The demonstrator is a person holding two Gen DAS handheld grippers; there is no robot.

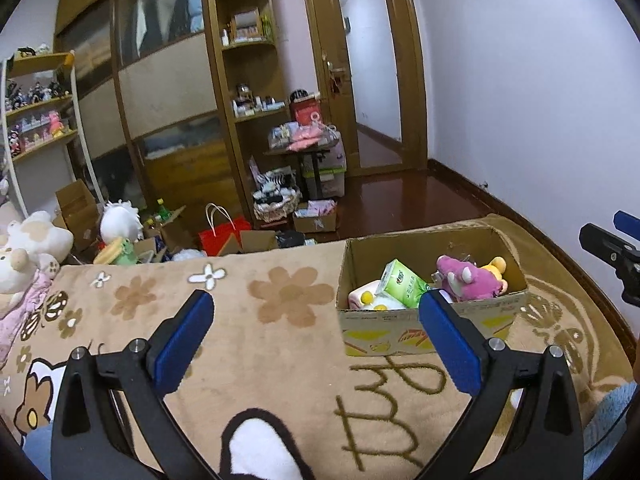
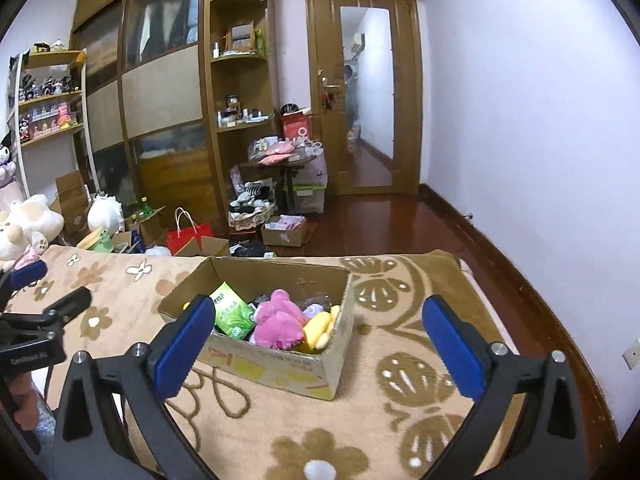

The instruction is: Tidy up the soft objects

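Flowered blanket [image 2: 400,292], cardboard box [image 2: 280,364] half-hiding pink plush [image 2: 276,320], both grippers' fingers spread, empty.

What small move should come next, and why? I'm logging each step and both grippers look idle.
Probably swing the left gripper left toward the cream plush toys piled at the blanket's edge. Both it and the right gripper are open and hold nothing, while the brown cardboard box already contains a pink plush toy and a green tissue pack.
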